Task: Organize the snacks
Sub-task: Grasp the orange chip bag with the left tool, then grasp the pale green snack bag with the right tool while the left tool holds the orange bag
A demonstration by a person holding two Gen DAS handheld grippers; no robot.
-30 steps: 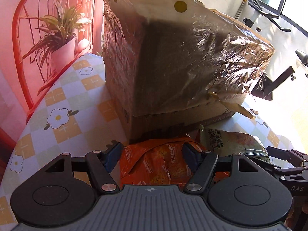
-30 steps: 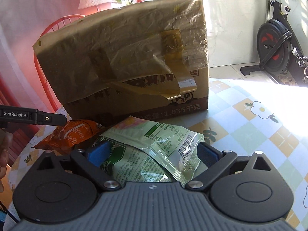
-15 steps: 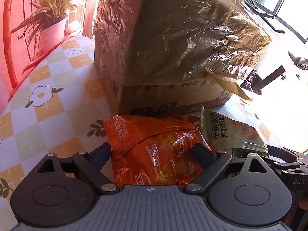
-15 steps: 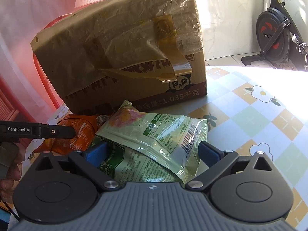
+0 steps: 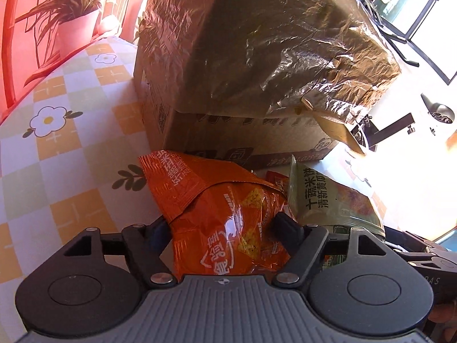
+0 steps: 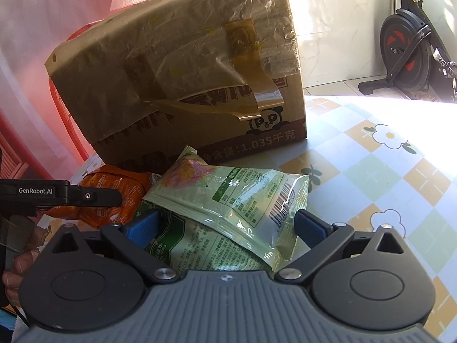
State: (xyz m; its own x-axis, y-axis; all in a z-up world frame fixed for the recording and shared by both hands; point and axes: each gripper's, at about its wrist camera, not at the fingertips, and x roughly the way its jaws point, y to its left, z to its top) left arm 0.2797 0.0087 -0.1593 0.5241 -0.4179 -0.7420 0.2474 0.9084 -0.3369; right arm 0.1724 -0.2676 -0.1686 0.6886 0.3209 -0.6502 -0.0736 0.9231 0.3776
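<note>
An orange snack bag [image 5: 211, 200] lies on the flowered tablecloth [image 5: 57, 157] in front of a big cardboard box [image 5: 257, 57]. My left gripper [image 5: 222, 225] is closing and its pads press the bag from both sides. In the right wrist view the orange bag [image 6: 114, 191] shows at the left, with one left finger [image 6: 85, 195] over it. A pale green snack bag [image 6: 228, 197] rests on a second green bag [image 6: 194, 245]. My right gripper [image 6: 225, 225] stands wide open with both bags lying between its fingers. The left wrist view shows the green bag [image 5: 328, 200] beside the orange one.
The plastic-wrapped box [image 6: 171, 71] fills the back of the table. A small red packet [image 5: 277, 180] peeks out between the bags. A potted plant [image 5: 77, 23] and a red chair [image 5: 8, 57] stand past the left edge. An exercise bike [image 6: 408, 54] stands at the right, with bare tablecloth [image 6: 371, 177] there.
My left gripper sank toward the table, opened wide around the orange bag, then narrowed onto it again. The right gripper and the green bags have stayed where they were.
</note>
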